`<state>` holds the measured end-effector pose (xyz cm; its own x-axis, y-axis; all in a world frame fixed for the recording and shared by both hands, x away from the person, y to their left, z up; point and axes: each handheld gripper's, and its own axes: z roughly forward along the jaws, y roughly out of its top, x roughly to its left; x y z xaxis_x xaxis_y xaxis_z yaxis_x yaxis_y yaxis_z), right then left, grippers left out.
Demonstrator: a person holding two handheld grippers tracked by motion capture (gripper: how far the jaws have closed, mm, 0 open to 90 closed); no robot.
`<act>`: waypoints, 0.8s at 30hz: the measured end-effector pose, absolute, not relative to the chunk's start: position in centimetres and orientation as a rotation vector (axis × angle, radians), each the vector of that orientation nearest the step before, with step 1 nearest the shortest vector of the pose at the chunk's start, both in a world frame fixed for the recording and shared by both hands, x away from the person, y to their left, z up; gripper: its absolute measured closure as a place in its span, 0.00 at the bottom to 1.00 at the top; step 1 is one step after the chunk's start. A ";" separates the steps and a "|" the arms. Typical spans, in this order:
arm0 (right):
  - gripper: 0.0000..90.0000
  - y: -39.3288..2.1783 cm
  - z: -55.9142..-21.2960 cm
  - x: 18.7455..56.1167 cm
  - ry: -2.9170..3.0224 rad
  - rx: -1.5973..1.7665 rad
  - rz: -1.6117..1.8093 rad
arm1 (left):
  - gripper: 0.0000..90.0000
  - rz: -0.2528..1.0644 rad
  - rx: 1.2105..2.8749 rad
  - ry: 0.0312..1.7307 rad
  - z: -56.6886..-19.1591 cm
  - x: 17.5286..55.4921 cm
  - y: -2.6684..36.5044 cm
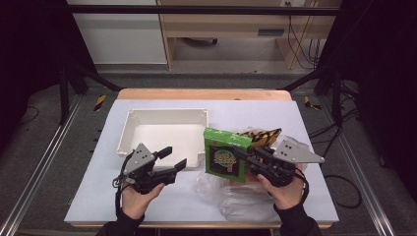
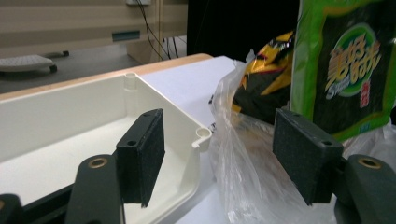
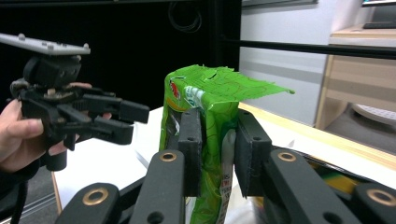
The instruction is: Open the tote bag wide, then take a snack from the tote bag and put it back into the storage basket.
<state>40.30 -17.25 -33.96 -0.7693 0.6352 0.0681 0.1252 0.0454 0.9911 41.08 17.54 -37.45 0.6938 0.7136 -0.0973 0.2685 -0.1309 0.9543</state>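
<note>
On the counter [image 1: 147, 201], covered with a pale sheet, the work looks to be at an early stage: unpacking snacks from a clear plastic bag [image 1: 236, 194] into the white tray [image 1: 129, 132], which has nothing in it yet. The right tongs [image 1: 244, 156] are clamped on the green packet [image 1: 223, 152], holding it upright in the air above the bag and just to the right of the tray's near right corner; in the right gripper view the pads pinch the packet's edge [image 3: 210, 116]. The left tongs [image 1: 174, 158] stand parted with nothing between them, hovering over the tray's front rim; the left gripper view bears this out, with the tray wall [image 2: 177, 116] showing between the jaws. I judge that the green packet has yet to be set in the tray, and the yellow-and-black packet [image 1: 259, 136] behind it remains at the bag. Counted: one tray, one plastic bag, one green packet, one yellow-and-black packet, two tongs.
</note>
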 end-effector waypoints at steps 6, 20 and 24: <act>0.83 -15.1 -34.2 40.9 1.982 0.739 1.770 | 0.37 0.469 1.687 0.769 -36.7 40.9 17.9; 0.83 -12.1 -35.3 41.5 2.071 0.692 1.768 | 0.38 0.432 1.725 0.712 -37.2 41.2 17.0; 0.83 -11.5 -35.6 41.5 2.095 0.673 1.765 | 0.39 0.426 1.738 0.703 -37.5 41.4 16.9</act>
<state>41.51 -11.50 -35.61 -0.8379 0.5429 0.0566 0.1480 0.1262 0.9809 41.40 16.91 -37.53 0.7542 0.6525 -0.0734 0.2361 -0.1651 0.9576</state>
